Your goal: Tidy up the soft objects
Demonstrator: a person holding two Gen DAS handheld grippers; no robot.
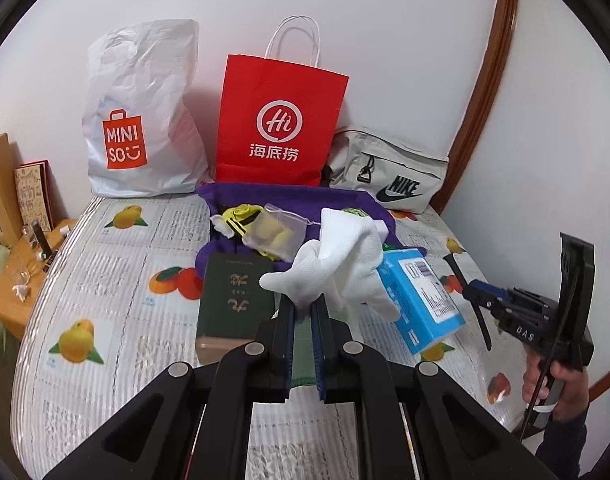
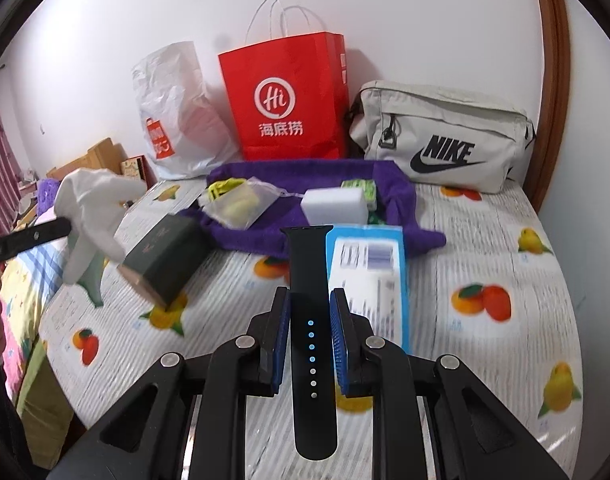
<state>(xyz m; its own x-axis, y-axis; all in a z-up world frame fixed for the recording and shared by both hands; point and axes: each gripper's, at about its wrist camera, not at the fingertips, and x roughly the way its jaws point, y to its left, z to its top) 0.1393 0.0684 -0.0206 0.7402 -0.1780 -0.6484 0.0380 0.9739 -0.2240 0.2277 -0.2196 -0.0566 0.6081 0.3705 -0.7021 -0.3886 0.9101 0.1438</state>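
Observation:
My left gripper (image 1: 304, 310) is shut on a white cloth glove (image 1: 337, 268) and holds it above the bed; the glove also shows at the left of the right wrist view (image 2: 93, 208). My right gripper (image 2: 309, 300) is shut on a black watch strap (image 2: 311, 320), held lengthwise between the fingers; the strap also shows in the left wrist view (image 1: 471, 300). A purple towel (image 2: 337, 178) lies spread ahead, holding a clear pouch with yellow items (image 2: 241, 202), a white foam block (image 2: 331, 204) and a yellow-green item (image 1: 237, 216).
A dark green book (image 1: 233, 300) and a blue box (image 1: 421, 300) lie on the fruit-print bedcover (image 1: 117, 292). Against the wall stand a white Miniso bag (image 1: 137, 120), a red paper bag (image 1: 281, 120) and a grey Nike pouch (image 2: 445, 136). A wooden side table (image 1: 17, 272) is left.

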